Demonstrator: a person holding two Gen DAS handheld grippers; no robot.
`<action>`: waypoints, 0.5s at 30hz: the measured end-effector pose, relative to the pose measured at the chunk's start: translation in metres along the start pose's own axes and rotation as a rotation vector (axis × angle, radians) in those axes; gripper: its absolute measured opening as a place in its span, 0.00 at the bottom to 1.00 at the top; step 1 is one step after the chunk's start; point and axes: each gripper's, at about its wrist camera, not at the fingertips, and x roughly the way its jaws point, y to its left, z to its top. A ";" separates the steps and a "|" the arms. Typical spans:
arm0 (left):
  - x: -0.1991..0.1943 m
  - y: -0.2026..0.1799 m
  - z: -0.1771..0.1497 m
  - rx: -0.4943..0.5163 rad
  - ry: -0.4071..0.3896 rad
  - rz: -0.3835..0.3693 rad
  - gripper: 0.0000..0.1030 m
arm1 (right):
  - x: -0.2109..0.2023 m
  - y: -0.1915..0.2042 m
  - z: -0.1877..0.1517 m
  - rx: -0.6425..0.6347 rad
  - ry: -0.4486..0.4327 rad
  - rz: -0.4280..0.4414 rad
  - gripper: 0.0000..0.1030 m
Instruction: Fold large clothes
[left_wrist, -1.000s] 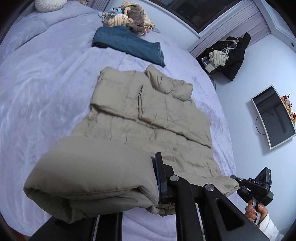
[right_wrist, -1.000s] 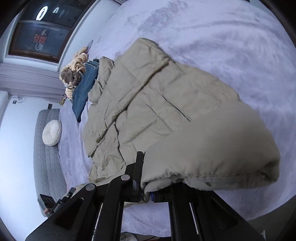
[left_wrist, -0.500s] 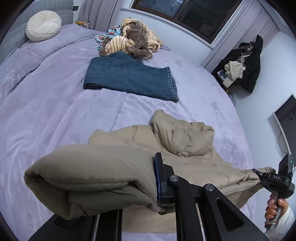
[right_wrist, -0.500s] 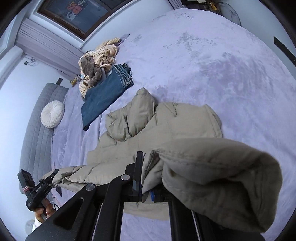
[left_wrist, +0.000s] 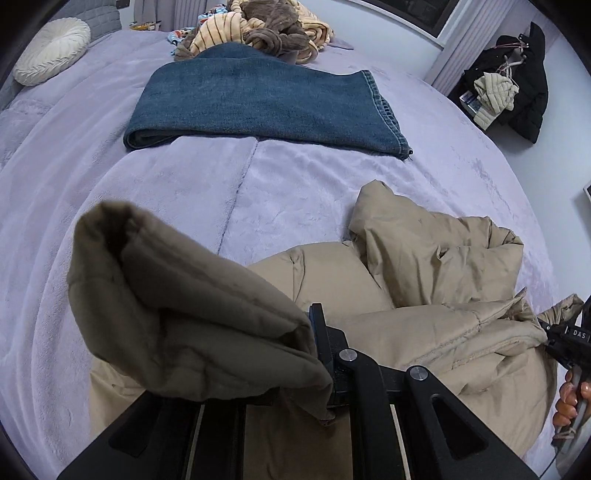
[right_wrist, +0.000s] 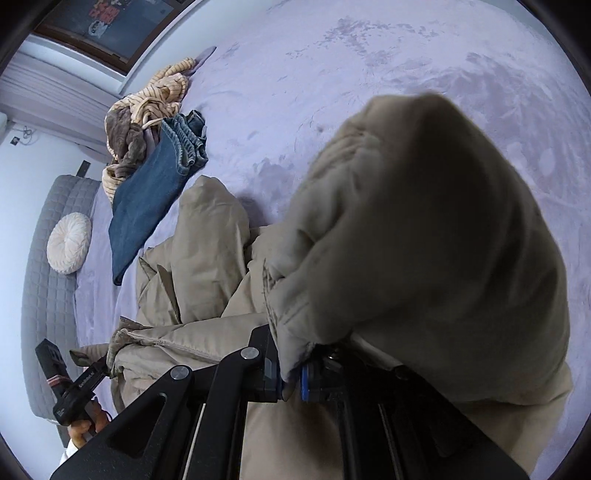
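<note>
Lilac-blanketed bed (left_wrist: 110, 206), folded jeans (left_wrist: 258, 107) and a heap of striped clothes (left_wrist: 258, 26) at the far side. Beige padded jacket (left_wrist: 424, 266) bunched on the near part. Left gripper (left_wrist: 325, 376) clamped on one jacket corner, cloth draped over its left finger. Right gripper (right_wrist: 291, 380) pinched on the opposite corner, fabric mounded above and right of its jaws.

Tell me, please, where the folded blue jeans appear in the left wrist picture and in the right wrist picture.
Left wrist view: the folded blue jeans lie across the upper middle, on the bed beyond the beige jacket.
Right wrist view: the jeans are at the middle left, running diagonally.
Shared landmark: the round white cushion, left of the jeans in both.
</note>
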 end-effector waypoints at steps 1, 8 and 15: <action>0.003 0.000 0.000 0.007 -0.001 0.000 0.14 | 0.001 -0.001 0.000 0.001 -0.005 0.003 0.07; -0.030 0.011 -0.005 -0.035 -0.057 -0.085 0.83 | -0.013 0.006 0.000 -0.017 -0.012 0.021 0.35; -0.061 0.007 -0.001 0.008 -0.141 -0.049 0.90 | -0.049 0.029 -0.008 -0.113 -0.109 -0.007 0.58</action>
